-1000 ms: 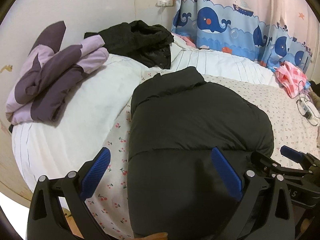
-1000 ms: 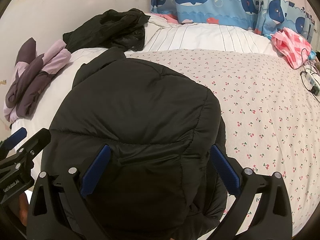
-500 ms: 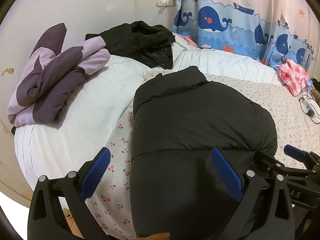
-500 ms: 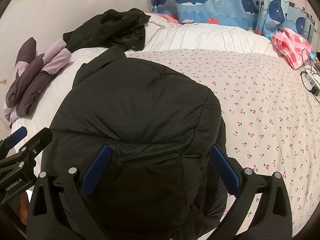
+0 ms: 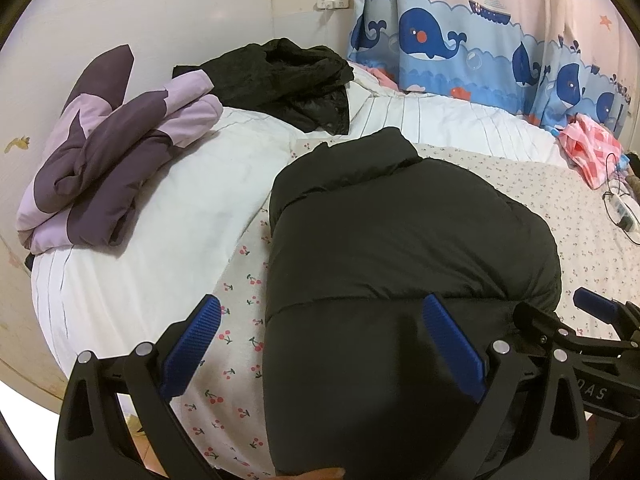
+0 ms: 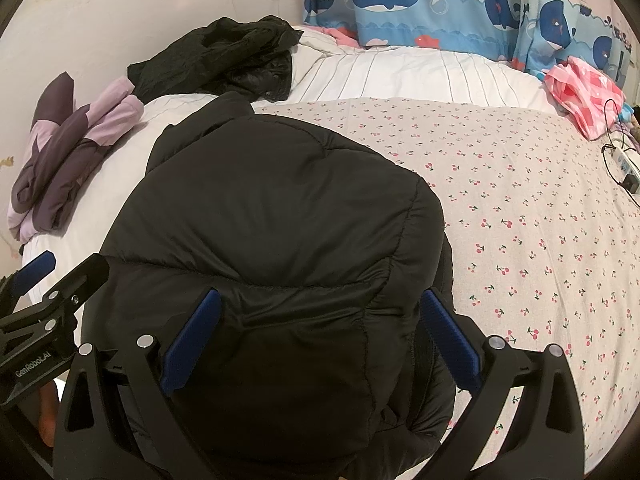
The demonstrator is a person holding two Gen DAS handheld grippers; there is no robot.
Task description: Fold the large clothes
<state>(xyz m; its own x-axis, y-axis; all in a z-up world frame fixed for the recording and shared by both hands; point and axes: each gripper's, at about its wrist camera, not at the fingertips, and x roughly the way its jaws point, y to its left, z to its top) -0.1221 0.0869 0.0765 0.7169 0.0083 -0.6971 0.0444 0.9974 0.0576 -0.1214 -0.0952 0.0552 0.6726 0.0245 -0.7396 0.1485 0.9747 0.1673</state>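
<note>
A black puffer jacket [image 5: 400, 240] lies folded into a compact block on the cherry-print sheet [image 5: 240, 320], collar pointing away from me. My left gripper [image 5: 320, 312] hovers open over its near left edge, one blue pad over the sheet and the other over the jacket. In the right wrist view the same jacket [image 6: 280, 220] fills the middle. My right gripper [image 6: 320, 300] stands open above its near end, both pads over the fabric and nothing pinched. Each gripper shows at the edge of the other's view: the right gripper [image 5: 560, 314] and the left gripper [image 6: 64, 276].
A folded purple jacket [image 5: 112, 152] rests on the white quilt [image 5: 180, 208] at the left. A crumpled black garment [image 5: 288, 76] lies at the back. A pink cloth [image 5: 592, 152] and a power strip [image 5: 620, 208] sit at the right. The whale curtain [image 5: 480, 40] hangs behind.
The left wrist view has drifted slightly, so the bed and jacket sit a little further right and higher. The right view is almost the same. Both grippers stay open.
</note>
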